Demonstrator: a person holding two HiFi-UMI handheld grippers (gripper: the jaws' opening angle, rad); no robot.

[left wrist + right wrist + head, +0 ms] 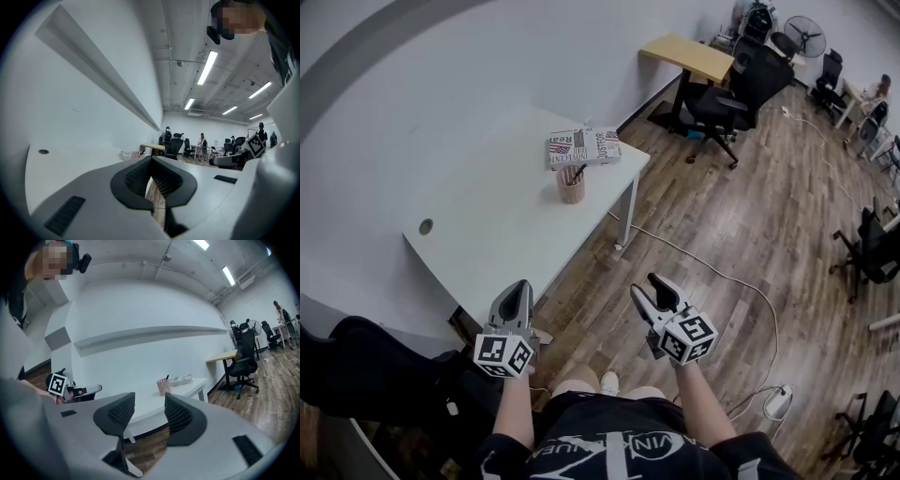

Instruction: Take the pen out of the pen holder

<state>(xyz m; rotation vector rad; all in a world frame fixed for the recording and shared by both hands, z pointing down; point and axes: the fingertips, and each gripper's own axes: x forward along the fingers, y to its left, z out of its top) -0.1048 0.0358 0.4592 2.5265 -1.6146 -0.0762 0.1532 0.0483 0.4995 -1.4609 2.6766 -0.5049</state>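
A white table (487, 234) carries a newsprint-patterned box (584, 147) near its far corner; beyond stand a yellow desk (689, 56) and black chair (741, 84); a cable (722, 272) trails over the wooden floor (750, 216)

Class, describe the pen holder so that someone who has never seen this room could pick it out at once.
Find the white desk by the white wall. At its far end lies a flat printed box, and the pen holder stands just in front of it. It is the only upright thing there: a small tan round cup with dark pens sticking out.
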